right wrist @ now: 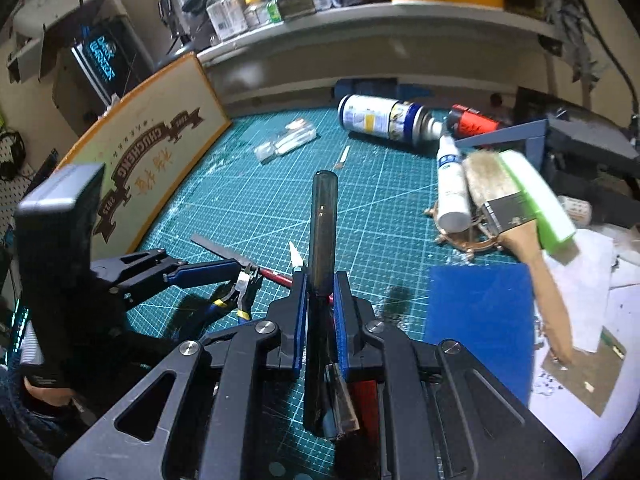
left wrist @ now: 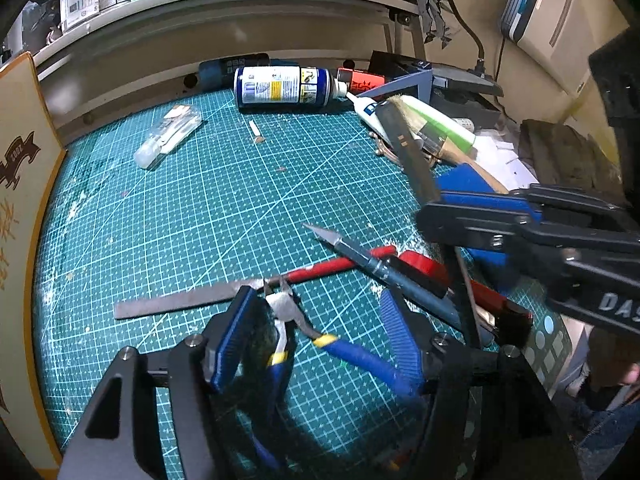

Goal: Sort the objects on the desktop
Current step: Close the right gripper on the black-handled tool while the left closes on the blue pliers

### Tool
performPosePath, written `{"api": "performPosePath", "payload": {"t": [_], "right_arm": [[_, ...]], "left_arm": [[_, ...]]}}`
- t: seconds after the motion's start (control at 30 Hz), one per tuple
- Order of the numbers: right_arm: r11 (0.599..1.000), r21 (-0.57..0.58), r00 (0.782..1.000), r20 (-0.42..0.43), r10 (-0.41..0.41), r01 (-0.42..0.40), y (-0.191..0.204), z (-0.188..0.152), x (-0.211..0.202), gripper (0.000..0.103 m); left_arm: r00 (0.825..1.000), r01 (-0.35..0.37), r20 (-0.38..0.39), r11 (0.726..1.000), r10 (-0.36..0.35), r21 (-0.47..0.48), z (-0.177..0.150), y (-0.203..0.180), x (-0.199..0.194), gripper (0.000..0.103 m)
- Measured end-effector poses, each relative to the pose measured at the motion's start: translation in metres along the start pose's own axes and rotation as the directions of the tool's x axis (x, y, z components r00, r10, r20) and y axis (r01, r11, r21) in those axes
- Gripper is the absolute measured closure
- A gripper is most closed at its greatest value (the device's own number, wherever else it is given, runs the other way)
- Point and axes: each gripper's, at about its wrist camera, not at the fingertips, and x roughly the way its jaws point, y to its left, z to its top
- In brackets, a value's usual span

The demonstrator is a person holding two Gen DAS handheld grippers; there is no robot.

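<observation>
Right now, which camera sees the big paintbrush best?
The right wrist view: the paintbrush shows whole, from pale bristles to wooden handle, lying beside the white bottle. In the left wrist view the paintbrush is far off, partly hidden behind the dark tool held by the right gripper.

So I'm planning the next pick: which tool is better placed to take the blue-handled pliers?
Left. The left tool is open with its fingers already on either side of the blue-handled pliers on the cutting mat. The right tool is shut on a dark flat tool, so it is occupied.
</observation>
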Motion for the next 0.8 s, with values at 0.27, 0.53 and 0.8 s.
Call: {"api": "performPosePath", "payload": {"t": [0.27, 0.53, 0.8], "right_arm": [[1.000, -0.006, 1.000, 0.010, 0.026, -0.026, -0.002, 0.000, -0.006, 0.091], [1.000, -0.012, 0.999, 0.020, 0.027, -0.027, 0.002, 0.001, -0.010, 0.091], [0.999, -0.037, 0.997, 0.070, 0.035, -0.032, 0.015, 0.003, -0.024, 0.091]], "left_arm": [[1.000, -0.011, 0.016, 1.000, 0.011, -0.003, -0.002, 0.003, -0.004, 0.087], [0.994, 0.019, 0.109, 0.999, -0.021, 0.026, -0.001, -0.007, -0.038, 0.090], [0.967, 0.062, 0.246, 0.998, -0.065, 0.018, 0.000, -0.004, -0.076, 0.092]]}}
